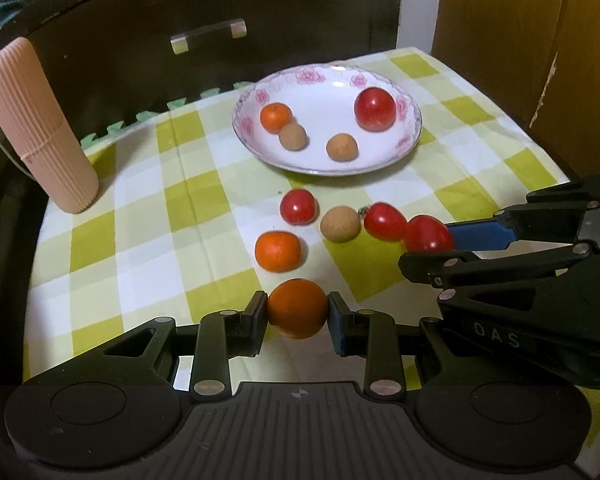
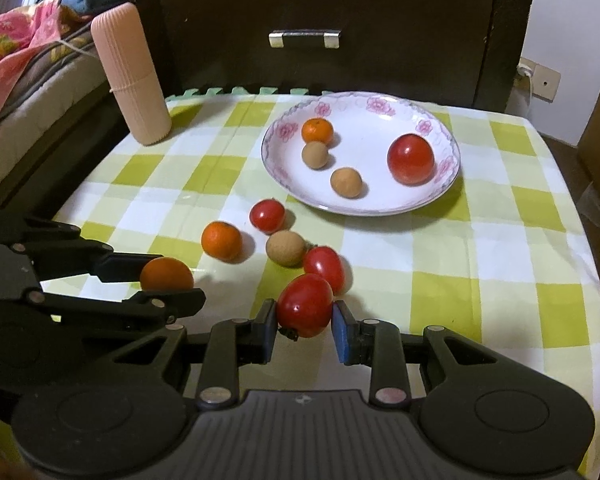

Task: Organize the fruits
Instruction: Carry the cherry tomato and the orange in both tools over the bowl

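The checked table [image 1: 148, 216] carries my plate [image 1: 324, 160] with four fruits in it. Only my right view shows bedding [image 2: 16, 52] beyond the pink tube [image 2: 130, 76]. My left gripper [image 1: 297, 312] has its jaws closed on an orange [image 1: 297, 308]; my right gripper [image 2: 305, 316] touches a tomato [image 2: 305, 305] on one side, a sliver of gap on the other.

Dim, warm indoor light falls from above, and the fruit throws soft shadows on the checked cloth [image 1: 148, 216]. Small white glints sit on the tomatoes [image 2: 411, 159], and the plate [image 2: 380, 200] looks washed out. Both fisheye views bend straight edges, darken at the corners and look slightly soft and grainy.
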`<state>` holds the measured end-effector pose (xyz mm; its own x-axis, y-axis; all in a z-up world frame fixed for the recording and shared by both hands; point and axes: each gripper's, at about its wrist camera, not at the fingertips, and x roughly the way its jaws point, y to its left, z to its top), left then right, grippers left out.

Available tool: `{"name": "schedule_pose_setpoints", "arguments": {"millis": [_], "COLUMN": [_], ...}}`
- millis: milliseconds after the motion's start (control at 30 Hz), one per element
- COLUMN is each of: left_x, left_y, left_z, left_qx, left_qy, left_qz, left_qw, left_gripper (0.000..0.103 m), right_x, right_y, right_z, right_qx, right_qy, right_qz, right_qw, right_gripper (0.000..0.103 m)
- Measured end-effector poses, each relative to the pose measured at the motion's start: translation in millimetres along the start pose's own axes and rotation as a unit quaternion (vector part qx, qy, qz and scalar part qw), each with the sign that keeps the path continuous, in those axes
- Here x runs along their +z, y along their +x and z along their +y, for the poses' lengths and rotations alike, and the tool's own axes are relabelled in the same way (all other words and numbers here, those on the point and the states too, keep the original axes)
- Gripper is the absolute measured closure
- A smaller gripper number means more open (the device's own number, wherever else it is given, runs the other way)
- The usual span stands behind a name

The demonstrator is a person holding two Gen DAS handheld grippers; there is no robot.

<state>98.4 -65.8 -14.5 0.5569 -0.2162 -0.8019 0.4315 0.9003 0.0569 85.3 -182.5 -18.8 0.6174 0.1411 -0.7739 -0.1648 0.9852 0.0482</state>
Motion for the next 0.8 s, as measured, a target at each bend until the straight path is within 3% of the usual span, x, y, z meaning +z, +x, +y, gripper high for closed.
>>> {"name": "schedule_pose_setpoints", "arguments": {"millis": [400,800], "left_x": [35.4,73.4], "left_y": [1.2,24.5], "left_z": [2.1,1.8], "left_qx": [0.002,0.015], "left_qy": [-0.007,0.0], "left_qz": [-0.037,-0.056], "left_qw": [0.9993,0.9983], "left_gripper": [0.065,0.065], "right_x": [29.8,64.4], "right_y": [-5.4,17.6], "right_z": [-17.0,-46.9], "right_qx": [-0.015,-0.023], "right_qy": [0.021,0.048], "right_qz": [-0.034,-0.047], "right_qw": [0.999,0.997], "right_gripper": [0.074,0.074]}}
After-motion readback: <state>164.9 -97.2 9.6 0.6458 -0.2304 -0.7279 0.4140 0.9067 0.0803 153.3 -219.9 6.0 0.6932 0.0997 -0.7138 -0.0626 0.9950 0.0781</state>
